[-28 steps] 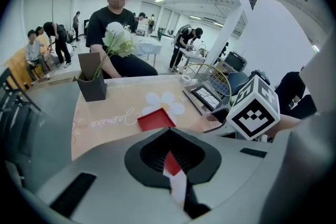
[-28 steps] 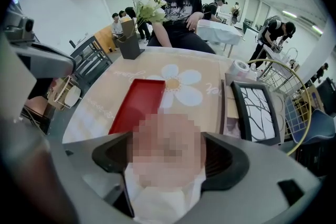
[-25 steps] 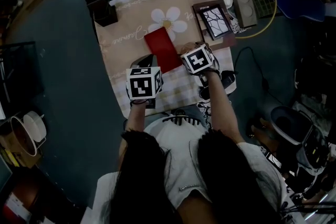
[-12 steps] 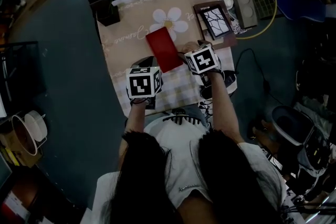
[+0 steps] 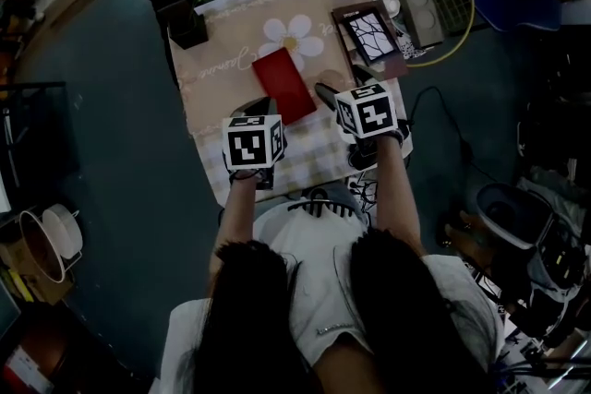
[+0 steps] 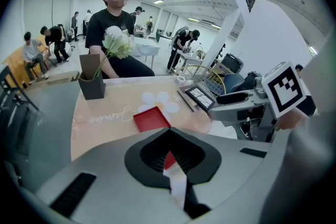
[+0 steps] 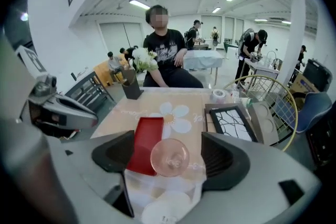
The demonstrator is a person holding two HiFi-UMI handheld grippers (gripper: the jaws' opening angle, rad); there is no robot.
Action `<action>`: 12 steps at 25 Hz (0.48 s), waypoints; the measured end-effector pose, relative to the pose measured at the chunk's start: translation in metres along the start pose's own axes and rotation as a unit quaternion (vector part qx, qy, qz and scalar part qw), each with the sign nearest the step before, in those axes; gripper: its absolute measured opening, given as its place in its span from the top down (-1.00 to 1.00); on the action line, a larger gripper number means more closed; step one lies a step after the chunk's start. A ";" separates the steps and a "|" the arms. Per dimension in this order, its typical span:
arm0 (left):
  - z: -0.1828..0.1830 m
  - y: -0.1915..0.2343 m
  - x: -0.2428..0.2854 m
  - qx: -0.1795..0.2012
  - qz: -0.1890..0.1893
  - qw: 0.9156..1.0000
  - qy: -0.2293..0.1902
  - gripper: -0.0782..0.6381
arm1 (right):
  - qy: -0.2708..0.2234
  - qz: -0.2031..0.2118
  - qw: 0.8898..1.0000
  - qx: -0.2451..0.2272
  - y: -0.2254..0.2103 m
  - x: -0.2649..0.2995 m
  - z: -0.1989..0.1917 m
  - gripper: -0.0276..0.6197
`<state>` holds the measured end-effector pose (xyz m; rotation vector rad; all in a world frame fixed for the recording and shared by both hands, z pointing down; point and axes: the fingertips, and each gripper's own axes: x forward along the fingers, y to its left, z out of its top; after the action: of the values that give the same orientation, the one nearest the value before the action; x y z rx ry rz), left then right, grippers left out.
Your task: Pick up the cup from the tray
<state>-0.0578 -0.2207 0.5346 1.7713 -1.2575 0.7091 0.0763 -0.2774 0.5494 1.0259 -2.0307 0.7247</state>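
On the near table (image 7: 126, 110), a clear pink cup (image 7: 169, 157) stands upright beside the red tray's (image 7: 144, 144) right edge. It is straight ahead of the nearer right gripper (image 7: 168, 136), whose jaws are wide apart and empty. The left gripper (image 6: 169, 162) is closed on nothing.

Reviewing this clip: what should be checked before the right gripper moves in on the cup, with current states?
1. Right gripper jaws wide apart: ok.
2. Cup centred between them in the right gripper view: ok.
3. Cup on the red tray: not ok, seems beside it on the cloth.
4. Cup upright: cannot tell.
5. Left gripper shut, away from the cup: ok.
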 end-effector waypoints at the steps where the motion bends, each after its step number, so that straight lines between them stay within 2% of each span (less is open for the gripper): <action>1: 0.001 -0.002 -0.001 0.002 -0.002 1.000 -0.005 0.77 | -0.020 0.008 1.000 0.005 0.004 -0.009 0.009 -0.33; 4: 0.005 -0.007 -0.007 0.004 -0.004 1.000 -0.022 0.77 | -0.084 0.032 0.996 0.003 0.020 -0.039 0.038 -0.32; 6: 0.007 -0.009 -0.012 0.005 -0.005 0.999 -0.034 0.77 | -0.124 0.024 0.992 -0.018 0.027 -0.056 0.053 -0.31; 7: 0.009 -0.010 -0.015 0.006 -0.005 0.999 -0.039 0.77 | -0.139 0.014 0.990 -0.028 0.029 -0.063 0.058 -0.20; 9: 0.011 -0.014 -0.020 0.011 -0.006 0.999 -0.050 0.77 | -0.162 -0.004 0.986 -0.032 0.032 -0.075 0.063 0.31; 12: 0.015 -0.019 -0.029 0.017 -0.008 0.998 -0.067 0.77 | -0.185 -0.004 0.983 -0.016 0.040 -0.088 0.066 0.66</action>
<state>-0.0502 -0.2174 0.4980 1.8801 -1.3265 0.6135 0.0557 -0.2676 0.4346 1.2217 -2.3416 0.5223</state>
